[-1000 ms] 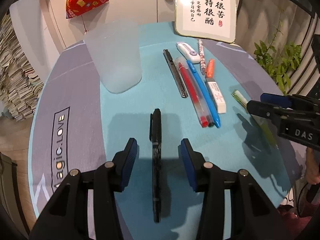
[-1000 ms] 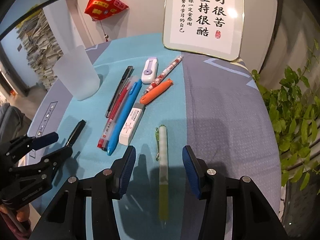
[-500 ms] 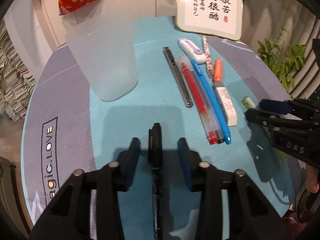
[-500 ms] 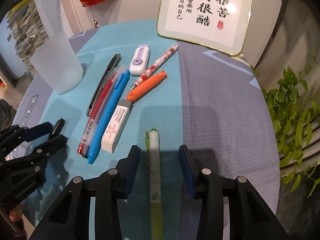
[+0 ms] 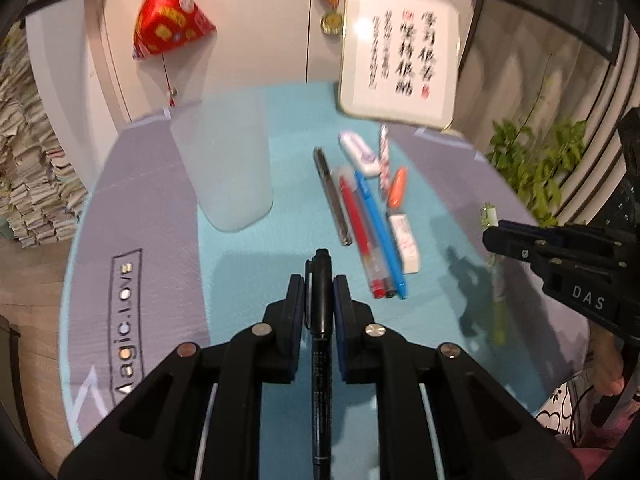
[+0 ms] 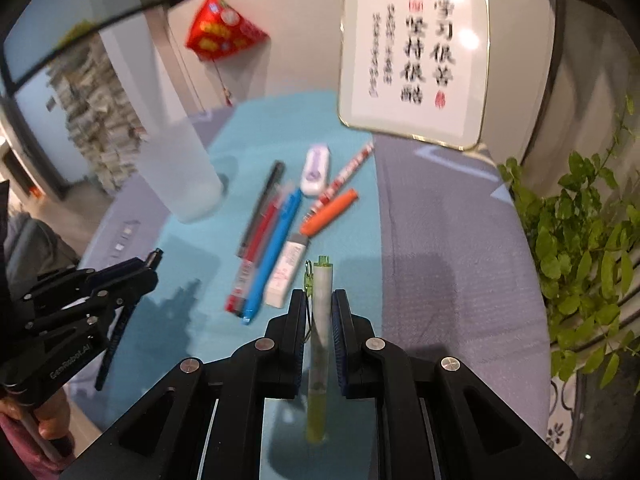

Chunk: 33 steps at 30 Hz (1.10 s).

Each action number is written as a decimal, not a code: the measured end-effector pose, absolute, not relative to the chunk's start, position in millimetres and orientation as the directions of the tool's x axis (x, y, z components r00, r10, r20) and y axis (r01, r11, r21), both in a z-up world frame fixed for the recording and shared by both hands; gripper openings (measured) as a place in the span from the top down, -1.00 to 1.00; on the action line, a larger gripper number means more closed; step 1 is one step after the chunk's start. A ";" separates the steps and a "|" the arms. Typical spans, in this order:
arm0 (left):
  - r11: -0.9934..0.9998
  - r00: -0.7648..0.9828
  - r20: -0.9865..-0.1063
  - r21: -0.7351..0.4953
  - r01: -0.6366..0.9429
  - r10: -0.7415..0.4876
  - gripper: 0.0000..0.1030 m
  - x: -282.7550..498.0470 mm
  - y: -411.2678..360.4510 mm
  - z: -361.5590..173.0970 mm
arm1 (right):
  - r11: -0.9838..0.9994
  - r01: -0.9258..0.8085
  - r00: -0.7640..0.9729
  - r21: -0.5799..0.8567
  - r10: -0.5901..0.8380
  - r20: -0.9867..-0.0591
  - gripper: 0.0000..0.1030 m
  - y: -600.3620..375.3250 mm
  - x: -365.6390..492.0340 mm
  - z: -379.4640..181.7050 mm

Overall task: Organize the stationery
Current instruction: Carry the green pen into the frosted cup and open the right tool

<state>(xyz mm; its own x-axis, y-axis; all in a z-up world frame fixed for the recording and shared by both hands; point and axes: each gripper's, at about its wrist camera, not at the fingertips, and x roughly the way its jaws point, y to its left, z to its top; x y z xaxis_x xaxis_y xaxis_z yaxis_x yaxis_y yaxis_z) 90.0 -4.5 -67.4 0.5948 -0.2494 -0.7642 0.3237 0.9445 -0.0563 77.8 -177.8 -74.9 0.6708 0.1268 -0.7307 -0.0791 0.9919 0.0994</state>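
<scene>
My left gripper (image 5: 320, 300) is shut on a black marker pen (image 5: 322, 344) and holds it above the teal mat. My right gripper (image 6: 319, 316) is shut on a green and white pen (image 6: 321, 320), lifted off the mat. A frosted plastic cup (image 5: 224, 164) stands upright at the far left; it also shows in the right wrist view (image 6: 180, 172). A row of stationery lies on the mat: a black utility knife (image 5: 332, 200), a red pen (image 5: 356, 224), a blue pen (image 5: 380, 232), a white eraser (image 5: 404, 244), an orange marker (image 5: 398, 188), a correction tape (image 5: 358, 152) and a patterned pen (image 5: 385, 156).
A framed calligraphy plaque (image 5: 400, 56) leans against the wall at the back of the round table (image 5: 132, 220). A red ornament (image 5: 168, 24) hangs on the wall. A potted plant (image 6: 580, 248) stands to the right, stacked papers (image 5: 28, 168) to the left.
Both grippers closed on their pens, the left on the black marker, the right on the green pen. Both have lifted and tilted up from the mat.
</scene>
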 end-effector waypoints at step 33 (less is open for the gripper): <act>0.969 0.804 -0.541 -0.117 0.218 -0.246 0.76 57.1 29.6 18.6 | 0.985 -0.156 0.812 0.068 0.167 -0.560 0.74 -144.3 5.3 -19.1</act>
